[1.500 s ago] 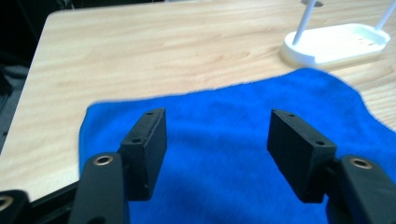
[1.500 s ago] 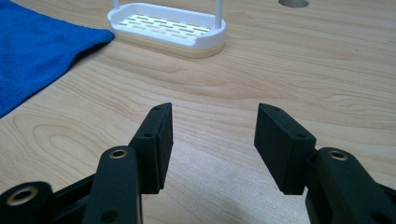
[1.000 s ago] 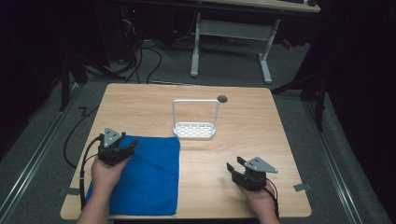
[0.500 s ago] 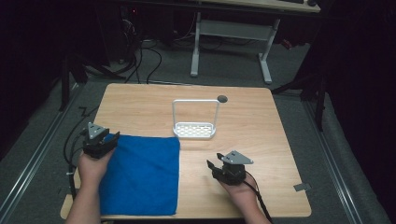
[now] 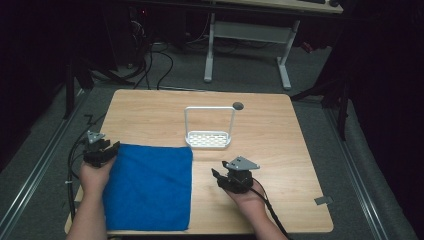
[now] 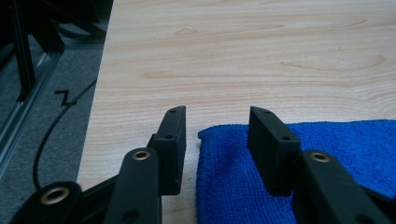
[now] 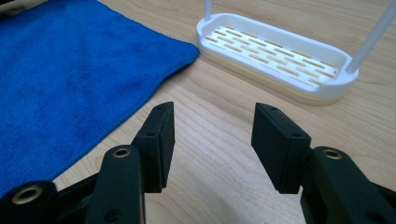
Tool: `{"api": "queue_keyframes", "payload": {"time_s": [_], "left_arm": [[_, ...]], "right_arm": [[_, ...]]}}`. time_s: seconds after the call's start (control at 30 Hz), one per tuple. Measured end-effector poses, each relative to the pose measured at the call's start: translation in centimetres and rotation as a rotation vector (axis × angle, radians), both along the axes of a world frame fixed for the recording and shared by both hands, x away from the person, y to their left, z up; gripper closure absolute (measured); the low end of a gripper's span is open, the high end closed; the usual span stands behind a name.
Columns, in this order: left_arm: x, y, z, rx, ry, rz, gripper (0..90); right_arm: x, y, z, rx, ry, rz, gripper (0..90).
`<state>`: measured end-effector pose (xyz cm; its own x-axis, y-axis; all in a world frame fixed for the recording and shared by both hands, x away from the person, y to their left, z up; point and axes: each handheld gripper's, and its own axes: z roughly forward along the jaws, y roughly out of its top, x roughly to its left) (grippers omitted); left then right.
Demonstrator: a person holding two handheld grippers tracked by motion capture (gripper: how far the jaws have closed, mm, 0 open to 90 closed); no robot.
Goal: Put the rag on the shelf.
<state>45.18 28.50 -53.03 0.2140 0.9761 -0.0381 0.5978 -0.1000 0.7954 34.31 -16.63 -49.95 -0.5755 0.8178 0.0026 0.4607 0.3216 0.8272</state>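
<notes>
- Blue cloth point(image 5: 149, 186) lies flat and spread on the near left part of the counter point(image 5: 280, 135); its far right corner sits just beside the white slotted rack point(image 5: 209, 138), apart from it
- Judgement: the cloth is soft, light and limp; it will drape and fold under its own weight, so a pinch at a corner or along an edge is the sound place to take hold, with no risk of breakage
- Left hand-held gripper point(image 6: 215, 126) is released, jaws spread; they straddle the cloth's far left corner, one jaw over bare wood, the other over the fabric; whether either jaw touches is not clear
- Left hand point(image 5: 94, 175) rests at the cloth's left edge, forearm coming in from the near side
- Right hand-held gripper point(image 7: 212, 123) is released, jaws apart over bare wood, holding nothing; it points toward the gap between cloth corner and rack
- Right hand point(image 5: 246, 200) sits low near the counter, right of the cloth, cable trailing off the near edge
</notes>
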Motion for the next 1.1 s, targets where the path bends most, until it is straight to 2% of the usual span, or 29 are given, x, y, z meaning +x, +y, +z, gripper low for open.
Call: {"api": "queue_keyframes", "payload": {"time_s": [0.2, 0.23, 0.3, 0.33, 0.37, 0.47, 0.5, 0.53, 0.57, 0.6, 0.7, 0.77, 1.0, 1.1], "left_arm": [[0.4, 0.0, -0.4, 0.001, 0.033, 0.008, 60.5], [0.6, -0.1, -0.6, 0.01, 0.059, 0.006, 61.2], [0.7, -0.2, -0.5, 0.022, 0.07, -0.009, 61.8], [0.7, -0.3, -0.5, 0.026, 0.068, -0.013, 62.0], [0.6, -0.3, -0.5, 0.026, 0.066, -0.02, 66.0], [0.5, -0.4, -0.5, 0.024, 0.062, -0.032, 71.1], [0.5, -0.4, -0.5, 0.024, 0.062, -0.032, 72.4], [0.5, -0.4, -0.5, 0.025, 0.062, -0.035, 73.9], [0.5, -0.5, -0.5, 0.024, 0.061, -0.039, 73.9], [0.4, -0.5, -0.5, 0.024, 0.062, -0.043, 77.3], [0.3, -0.6, -0.5, 0.027, 0.06, -0.049, 80.0], [0.2, -0.7, -0.5, 0.023, 0.061, -0.052, 82.3], [0.1, -0.6, -0.5, 0.011, 0.065, -0.058, 85.8], [0.0, -0.6, -0.5, 0.012, 0.067, -0.06, 86.1]], "right_arm": [[1.0, 1.6, 0.3, 0.015, 0.004, 0.011, 50.7], [1.6, 2.5, 0.3, 0.01, -0.001, 0.021, 51.4], [1.9, 3.0, 0.3, 0.006, 0.002, 0.025, 51.4], [2.3, 3.6, 0.2, 0.002, 0.0, 0.027, 51.9], [3.4, 4.7, 0.0, -0.003, 0.012, 0.024, 52.9], [4.7, 5.8, -0.4, 0.003, 0.021, 0.01, 55.7], [4.7, 5.8, -0.4, 0.003, 0.021, 0.01, 55.7], [5.7, 6.5, -0.7, 0.005, 0.028, -0.004, 57.5], [5.7, 6.5, -0.7, 0.005, 0.028, -0.004, 57.5], [6.7, 7.2, -1.0, 0.015, 0.046, -0.015, 58.7], [7.5, 7.8, -1.3, 0.006, 0.058, -0.02, 60.7], [8.7, 8.6, -2.0, -0.002, 0.091, -0.035, 61.3], [9.9, 9.5, -3.3, -0.035, 0.151, -0.065, 67.8], [9.9, 9.6, -3.3, -0.04, 0.144, -0.067, 69.9]]}}
